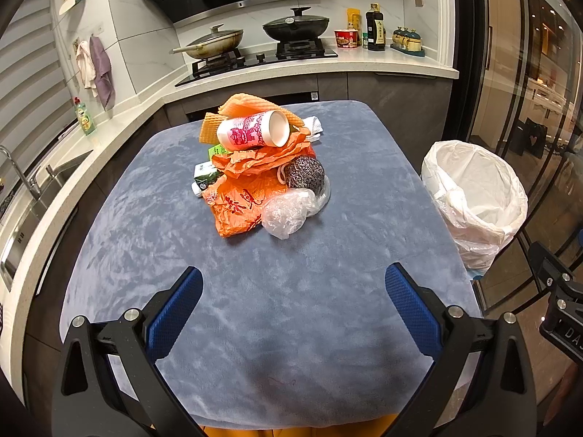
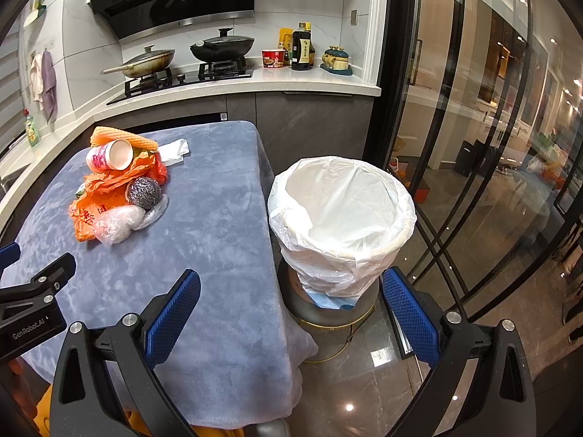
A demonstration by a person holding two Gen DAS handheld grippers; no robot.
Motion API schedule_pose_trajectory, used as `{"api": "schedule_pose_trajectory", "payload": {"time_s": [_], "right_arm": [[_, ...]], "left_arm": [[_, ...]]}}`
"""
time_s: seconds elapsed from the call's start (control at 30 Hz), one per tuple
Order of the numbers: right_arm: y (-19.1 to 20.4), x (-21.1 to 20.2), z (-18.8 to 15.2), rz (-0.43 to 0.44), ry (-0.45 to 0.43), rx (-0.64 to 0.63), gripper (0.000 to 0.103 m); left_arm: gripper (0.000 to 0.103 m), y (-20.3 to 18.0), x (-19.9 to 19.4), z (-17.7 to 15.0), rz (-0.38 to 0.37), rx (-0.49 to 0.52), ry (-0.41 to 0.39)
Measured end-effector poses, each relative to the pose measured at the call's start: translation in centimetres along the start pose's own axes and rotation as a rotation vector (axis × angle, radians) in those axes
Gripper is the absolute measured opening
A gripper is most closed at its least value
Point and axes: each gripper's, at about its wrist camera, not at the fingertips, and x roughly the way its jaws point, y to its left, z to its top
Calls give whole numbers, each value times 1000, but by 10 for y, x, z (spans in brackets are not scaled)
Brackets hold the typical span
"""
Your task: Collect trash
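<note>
Left of the white-lined round bin (image 2: 342, 215), a light, crushable heap lies on the grey-blue cloth-covered bench (image 1: 277, 309): pink-printed paper cup (image 1: 255, 129), crinkled orange plastic bags (image 1: 247, 189), springy steel scourer (image 1: 304, 172). Both the left gripper (image 1: 293, 287) and right gripper (image 2: 291, 291) hold their jaws apart and empty; the cup's stiff rim probably offers the best hold.

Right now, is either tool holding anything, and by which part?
Nothing is held. The left tool and right tool are both open and empty, short of the trash pile.

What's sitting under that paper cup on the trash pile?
The paper cup lies on its side on crumpled orange plastic bags, with an orange cloth behind it. A green carton pokes out lower left; anything deeper is covered.
</note>
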Motion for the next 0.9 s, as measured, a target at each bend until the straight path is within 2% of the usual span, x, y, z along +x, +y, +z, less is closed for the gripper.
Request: {"api": "schedule_pose_trajectory", "payload": {"time_s": [0.9], "right_arm": [[8,0,1,13,6,-13,96]], "left_arm": [[96,10,4,-4,10,-29,6]]}}
